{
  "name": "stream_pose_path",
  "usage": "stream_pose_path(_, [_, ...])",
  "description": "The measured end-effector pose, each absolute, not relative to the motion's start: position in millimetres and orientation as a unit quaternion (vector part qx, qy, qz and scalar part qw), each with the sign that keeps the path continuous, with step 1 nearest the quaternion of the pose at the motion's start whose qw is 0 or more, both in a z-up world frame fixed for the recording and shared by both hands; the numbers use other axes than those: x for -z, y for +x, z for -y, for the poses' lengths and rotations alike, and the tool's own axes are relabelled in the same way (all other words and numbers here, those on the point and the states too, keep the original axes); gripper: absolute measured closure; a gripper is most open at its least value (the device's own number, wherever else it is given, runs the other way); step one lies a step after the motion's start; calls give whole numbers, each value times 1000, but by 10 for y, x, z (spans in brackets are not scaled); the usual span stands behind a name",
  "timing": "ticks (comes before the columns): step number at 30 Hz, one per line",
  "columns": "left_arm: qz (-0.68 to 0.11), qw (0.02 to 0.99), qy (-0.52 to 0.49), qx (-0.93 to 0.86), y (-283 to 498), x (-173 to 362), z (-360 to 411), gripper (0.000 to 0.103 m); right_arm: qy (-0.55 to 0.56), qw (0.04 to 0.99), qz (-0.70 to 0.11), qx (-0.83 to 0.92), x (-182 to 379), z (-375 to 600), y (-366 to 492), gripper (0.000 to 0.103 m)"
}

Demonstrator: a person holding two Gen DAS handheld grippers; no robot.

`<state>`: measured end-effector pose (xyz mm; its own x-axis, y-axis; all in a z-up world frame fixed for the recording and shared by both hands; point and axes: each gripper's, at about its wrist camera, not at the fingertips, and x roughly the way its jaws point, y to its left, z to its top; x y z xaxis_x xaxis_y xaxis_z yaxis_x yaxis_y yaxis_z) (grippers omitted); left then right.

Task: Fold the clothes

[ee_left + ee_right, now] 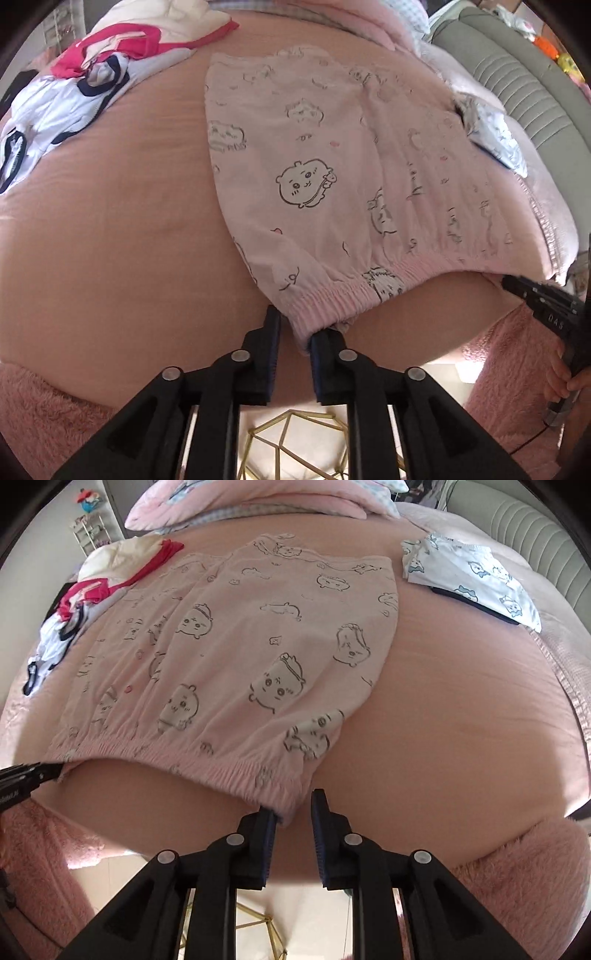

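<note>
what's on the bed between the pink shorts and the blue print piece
Nothing: bare pink sheet separates the shorts from the blue-print piece, clearest in the right wrist view.

A home bedroom: a bed (461,709) with a pink sheet, pillows (258,502) heaped at its far end beyond the claw, a padded grey headboard (517,528) far right, clothes (85,85) piled far left, a wire shelf (92,531) behind.
</note>
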<state>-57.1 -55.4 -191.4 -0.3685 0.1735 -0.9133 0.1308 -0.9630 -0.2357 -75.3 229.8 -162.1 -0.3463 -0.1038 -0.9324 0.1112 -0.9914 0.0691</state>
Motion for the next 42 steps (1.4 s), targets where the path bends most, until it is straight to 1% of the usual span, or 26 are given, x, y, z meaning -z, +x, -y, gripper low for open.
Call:
stream_pose_path(2, [145, 28, -555, -818, -469, 1813, 586, 84, 563, 74, 10, 823, 1519, -2396, -647, 82])
stream_pose_path(3, [150, 40, -552, -819, -421, 1770, 599, 82, 563, 81, 21, 822, 1488, -2450, -602, 79])
stream_pose_path(4, [154, 51, -546, -822, -383, 1727, 614, 79, 564, 88, 33, 821, 1458, -2504, -559, 77])
stream_pose_path(5, [161, 60, -538, -825, -364, 1699, 634, 76, 565, 93, 46, 818, 1459, -2572, -548, 77])
stream_pose_path(7, [190, 79, -519, -830, -336, 1667, 678, 75, 560, 90, 74, 820, 1421, -2623, -490, 77])
stream_pose_path(9, [234, 73, -506, -827, -323, 1709, 736, 75, 555, 86, 105, 820, 1410, -2644, -537, 77])
stream_pose_path(11, [249, 51, -496, -830, -364, 1758, 756, 75, 549, 83, 137, 820, 1389, -2655, -580, 77])
stream_pose_path(13, [253, 37, -487, -835, -433, 1790, 727, 75, 544, 88, 137, 823, 1383, -2583, -636, 77])
stream_pose_path(15, [257, 35, -504, -824, -540, 1920, 698, 75, 553, 71, 111, 823, 1473, -2506, -731, 77])
stream_pose_path(16, [257, 33, -515, -818, -590, 1988, 687, 75, 559, 73, 112, 818, 1530, -2483, -774, 77])
stream_pose_path(22, [237, -35, -506, -829, -549, 1969, 683, 75, 570, 69, 139, 807, 1714, -2472, -804, 77])
stream_pose_path(24, [254, -51, -496, -829, -516, 2002, 740, 75, 570, 73, 145, 805, 1715, -2474, -757, 76])
stream_pose_path(27, [292, -19, -504, -812, -530, 2118, 764, 75, 568, 83, 155, 804, 1719, -2472, -731, 75])
stream_pose_path(28, [279, -22, -505, -817, -543, 2100, 730, 75, 570, 91, 159, 801, 1736, -2471, -741, 76])
stream_pose_path(29, [264, -26, -505, -821, -557, 2076, 693, 75, 572, 106, 158, 798, 1746, -2451, -762, 80])
stream_pose_path(30, [249, -30, -505, -826, -570, 2052, 655, 82, 573, 120, 149, 797, 1743, -2417, -780, 85])
stream_pose_path(31, [234, -34, -505, -830, -584, 2029, 618, 94, 573, 122, 139, 798, 1717, -2381, -789, 85])
stream_pose_path(34, [205, -32, -482, -851, -566, 1805, 512, 95, 554, 124, 116, 815, 1521, -2313, -755, 87])
stream_pose_path(37, [203, -23, -471, -858, -516, 1628, 506, 95, 527, 124, 114, 833, 1246, -2342, -658, 88])
stream_pose_path(42, [199, -3, -484, -852, -419, 1538, 559, 95, 515, 121, 112, 841, 1007, -2454, -461, 88])
